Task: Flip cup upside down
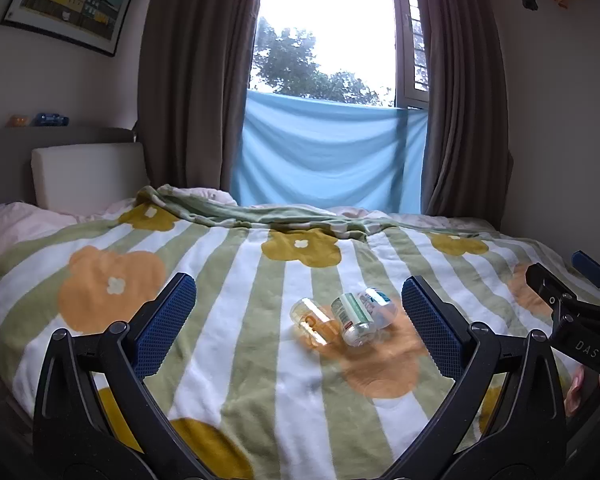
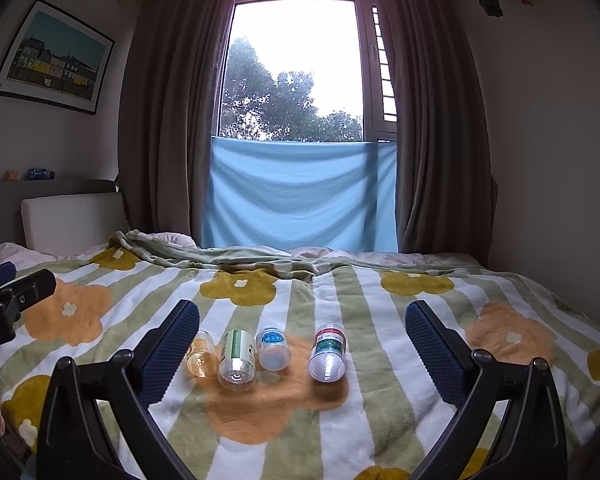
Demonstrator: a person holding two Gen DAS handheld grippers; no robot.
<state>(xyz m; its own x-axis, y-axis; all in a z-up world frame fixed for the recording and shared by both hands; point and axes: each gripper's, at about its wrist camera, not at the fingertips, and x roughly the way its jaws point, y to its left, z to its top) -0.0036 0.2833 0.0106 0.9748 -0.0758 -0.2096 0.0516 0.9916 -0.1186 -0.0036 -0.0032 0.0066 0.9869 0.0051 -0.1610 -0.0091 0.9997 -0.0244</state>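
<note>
Several small clear plastic cups made from bottle bottoms lie on their sides on the flowered blanket (image 2: 380, 360). In the right wrist view they form a row: an orange-tinted cup (image 2: 202, 354), a green-labelled cup (image 2: 238, 360), a blue-labelled cup (image 2: 274, 349) and a red-and-green-labelled cup (image 2: 328, 354). My right gripper (image 2: 302, 344) is open and empty, held just short of the row. In the left wrist view the orange cup (image 1: 311, 322), green cup (image 1: 353, 318) and blue cup (image 1: 380, 304) lie ahead and to the right. My left gripper (image 1: 299, 316) is open and empty.
The bed fills the foreground, with a folded blanket edge (image 2: 240, 258) behind the cups. A white headboard cushion (image 2: 72, 220) is at the left. A blue cloth (image 2: 300, 196) hangs below the window between brown curtains. The right gripper shows at the right edge of the left wrist view (image 1: 572, 312).
</note>
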